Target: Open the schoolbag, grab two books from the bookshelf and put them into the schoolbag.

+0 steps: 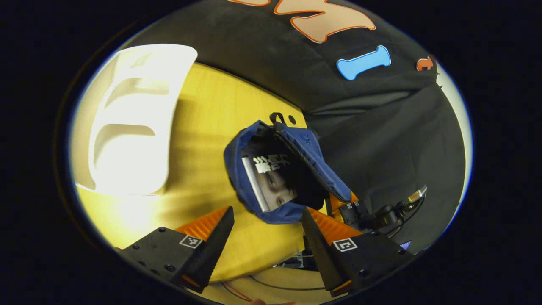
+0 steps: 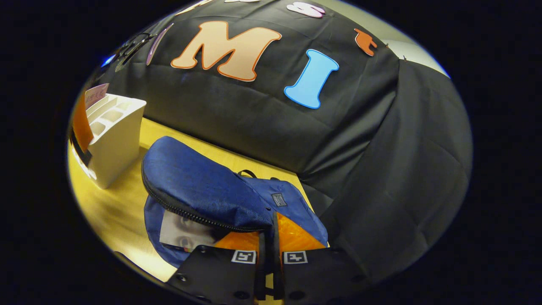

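Worktop (image 1: 203,110), yellow wood, running up to the black cloth wall (image 2: 254,114).

White bookshelf (image 2: 112,135) standing at the worktop's left end, near the wall; in the right gripper view an orange-covered book (image 2: 80,123) is sitting in it, upright.

Blue schoolbag (image 1: 292,169) lying right of the bookshelf, well apart from it, mouth gaping toward the near side. Zip flap (image 2: 199,186) being held lifted above the opening.

One book (image 1: 271,186) lying inside the bag, printed cover facing out, partly under the flap.

Right tongs (image 2: 267,231) reaching in from the near right; fingers closed together on the flap's zipped edge, pinching it.

Left tongs (image 1: 267,220) hanging above the worktop's near edge, just short of the bag's mouth; fingers spread wide, gripping nothing.
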Motion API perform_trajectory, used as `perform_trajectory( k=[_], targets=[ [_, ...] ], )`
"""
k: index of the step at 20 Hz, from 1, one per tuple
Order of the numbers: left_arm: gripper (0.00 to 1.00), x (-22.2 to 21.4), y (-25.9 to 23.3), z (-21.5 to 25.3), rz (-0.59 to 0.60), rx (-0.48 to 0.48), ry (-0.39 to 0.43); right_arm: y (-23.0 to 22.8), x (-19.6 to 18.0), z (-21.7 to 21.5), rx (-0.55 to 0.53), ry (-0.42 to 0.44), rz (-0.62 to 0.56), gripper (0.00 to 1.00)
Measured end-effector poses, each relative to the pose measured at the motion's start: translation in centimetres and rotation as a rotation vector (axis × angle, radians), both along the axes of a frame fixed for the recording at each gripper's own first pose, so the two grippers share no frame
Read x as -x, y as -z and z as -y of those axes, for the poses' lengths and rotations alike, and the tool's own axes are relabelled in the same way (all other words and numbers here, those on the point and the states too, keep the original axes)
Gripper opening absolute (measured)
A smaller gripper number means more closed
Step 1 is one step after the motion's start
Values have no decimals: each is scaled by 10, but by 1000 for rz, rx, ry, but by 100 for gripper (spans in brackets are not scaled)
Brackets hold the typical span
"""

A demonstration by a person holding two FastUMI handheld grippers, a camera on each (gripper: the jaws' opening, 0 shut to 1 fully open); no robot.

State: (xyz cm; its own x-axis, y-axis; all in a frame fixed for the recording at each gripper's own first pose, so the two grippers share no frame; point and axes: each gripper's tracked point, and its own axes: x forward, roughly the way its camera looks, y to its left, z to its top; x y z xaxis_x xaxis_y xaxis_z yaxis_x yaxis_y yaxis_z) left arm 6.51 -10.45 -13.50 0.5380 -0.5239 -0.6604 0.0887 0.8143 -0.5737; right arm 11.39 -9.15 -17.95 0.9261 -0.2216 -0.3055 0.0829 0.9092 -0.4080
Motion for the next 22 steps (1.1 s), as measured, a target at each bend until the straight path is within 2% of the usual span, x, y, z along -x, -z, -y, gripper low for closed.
perform_trajectory(
  k=[6,11,14,17,22],
  targets=[
    [95,22,-53,-94,-10,-137,-34,4,1,-3,17,43,-9,10],
    [95,30,-98,-190,-15,-301,-133,9,1,-7,33,70,-21,12],
    [95,44,-109,-242,-51,-378,-201,12,2,-10,42,84,-29,10],
    [94,60,-109,-297,-98,-496,-255,16,0,-13,49,100,-36,10],
    [93,54,-96,-354,-156,-588,-322,17,-4,-17,66,118,-44,8]
  ],
)
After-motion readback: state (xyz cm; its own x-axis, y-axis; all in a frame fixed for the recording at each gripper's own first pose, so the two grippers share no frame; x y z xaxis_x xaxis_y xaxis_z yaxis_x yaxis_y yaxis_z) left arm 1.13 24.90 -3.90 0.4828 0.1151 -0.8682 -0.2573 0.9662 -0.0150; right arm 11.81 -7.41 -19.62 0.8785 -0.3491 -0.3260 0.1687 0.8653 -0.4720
